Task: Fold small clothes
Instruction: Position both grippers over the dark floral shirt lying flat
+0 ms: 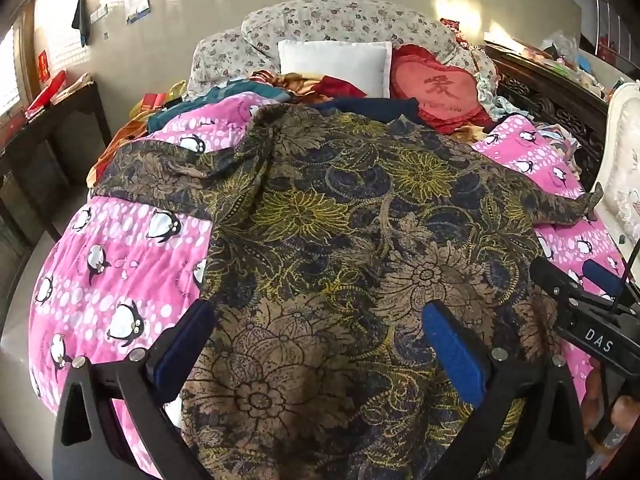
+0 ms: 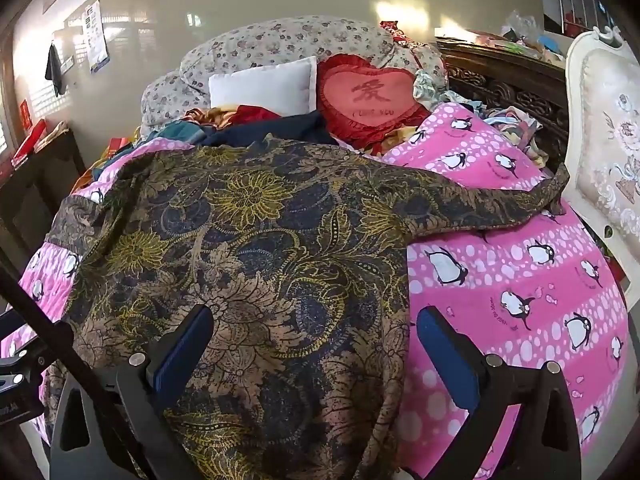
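Observation:
A dark floral shirt (image 1: 340, 248) in brown, yellow and navy lies spread flat on the pink penguin blanket (image 1: 120, 248), hem toward me, sleeves out to both sides. My left gripper (image 1: 320, 316) is open above the hem, its left blue pad over the shirt's left edge. My right gripper (image 2: 316, 320) is open above the shirt (image 2: 248, 248), its right pad over the pink blanket (image 2: 520, 272) beside the right edge. The right sleeve (image 2: 500, 200) stretches toward the chair. The right gripper's body (image 1: 592, 312) shows at the right of the left wrist view.
A heart-shaped red cushion (image 2: 372, 96), a white pillow (image 2: 264, 84) and a floral quilt (image 2: 280, 40) are piled at the bed's head with other clothes. A white upholstered chair (image 2: 608, 120) stands right. A dark wooden table (image 1: 48, 128) stands left.

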